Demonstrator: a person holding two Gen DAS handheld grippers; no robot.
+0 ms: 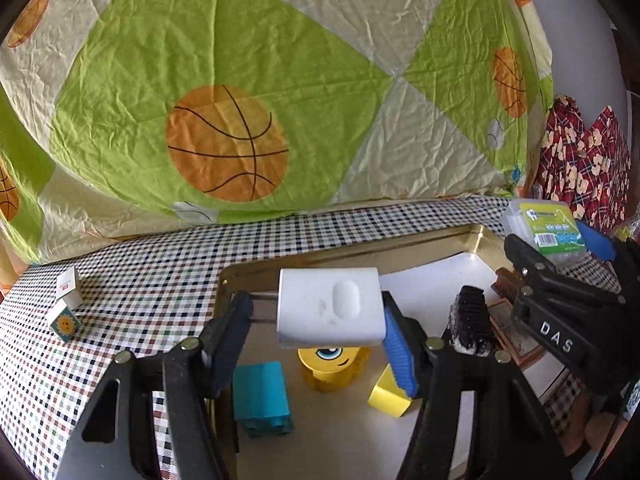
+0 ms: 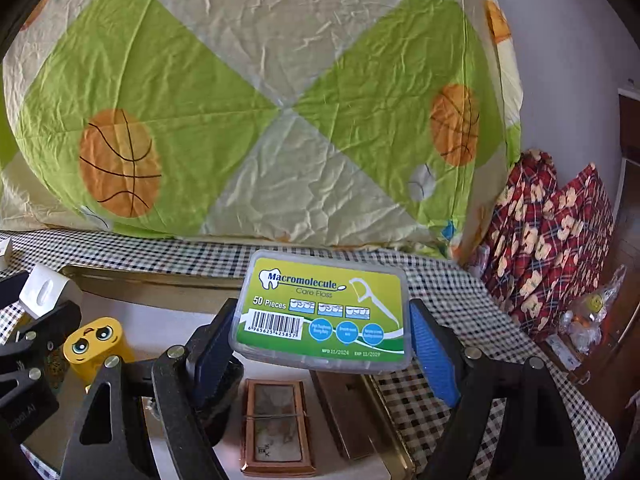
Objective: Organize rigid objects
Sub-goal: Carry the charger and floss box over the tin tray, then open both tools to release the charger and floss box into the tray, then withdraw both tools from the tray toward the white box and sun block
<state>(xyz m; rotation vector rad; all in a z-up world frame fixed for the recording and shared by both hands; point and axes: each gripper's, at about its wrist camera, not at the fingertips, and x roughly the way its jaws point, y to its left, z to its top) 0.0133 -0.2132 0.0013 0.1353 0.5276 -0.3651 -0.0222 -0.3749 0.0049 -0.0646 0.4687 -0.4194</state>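
My left gripper (image 1: 318,332) is shut on a white plastic block (image 1: 330,306) and holds it above the gold tray (image 1: 344,246). Under it in the tray lie a yellow face toy (image 1: 330,368), a teal brick (image 1: 262,396), a yellow block (image 1: 388,396) and a black brush (image 1: 472,320). My right gripper (image 2: 324,344) is shut on a clear floss-pick box with a green label (image 2: 324,312), held over the tray's right rim (image 2: 384,412). That box also shows in the left wrist view (image 1: 544,228). A brown framed case (image 2: 276,424) lies in the tray below it.
Two small white boxes (image 1: 66,304) stand on the checked cloth (image 1: 132,280) left of the tray. A large basketball-print quilt (image 1: 240,100) rises behind the table. Red patterned fabric (image 2: 552,240) and plastic bags (image 2: 588,320) lie at the right.
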